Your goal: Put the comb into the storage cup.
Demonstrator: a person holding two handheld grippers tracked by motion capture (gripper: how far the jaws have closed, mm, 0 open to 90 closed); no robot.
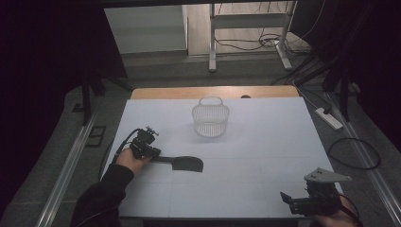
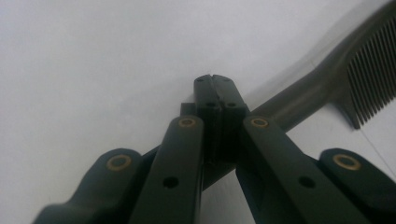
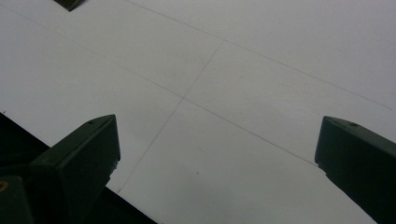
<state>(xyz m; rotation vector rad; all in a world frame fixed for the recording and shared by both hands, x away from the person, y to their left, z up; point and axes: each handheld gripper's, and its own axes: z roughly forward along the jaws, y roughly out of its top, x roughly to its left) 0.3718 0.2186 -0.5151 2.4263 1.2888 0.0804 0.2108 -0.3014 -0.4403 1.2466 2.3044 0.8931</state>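
White table (image 1: pixel 265 156): basket (image 1: pixel 210 120) at the far middle, comb (image 1: pixel 182 163) at near left. My left gripper (image 2: pixel 215 80) is clamped on the comb's handle; my right gripper (image 3: pixel 217 154) gapes wide, empty. Best keep the comb level and lift it clear of the rim before lowering it in.

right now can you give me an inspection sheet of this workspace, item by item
surface: white table top with faint grid lines, wooden edge at the far side
job's things: dark comb lying flat at the left; its handle runs under the left gripper's jaws in the left gripper view, whether it is gripped I cannot tell
clutter: white mesh basket upright at the far middle, apart from the comb, looks empty
grippers: left gripper jaws shut, low over the comb handle; right gripper jaws wide open over bare table at the near right corner
cables: black cable trailing from the left gripper; loose cables and a power strip on the floor
surroundings: grey floor, white frame legs beyond the table
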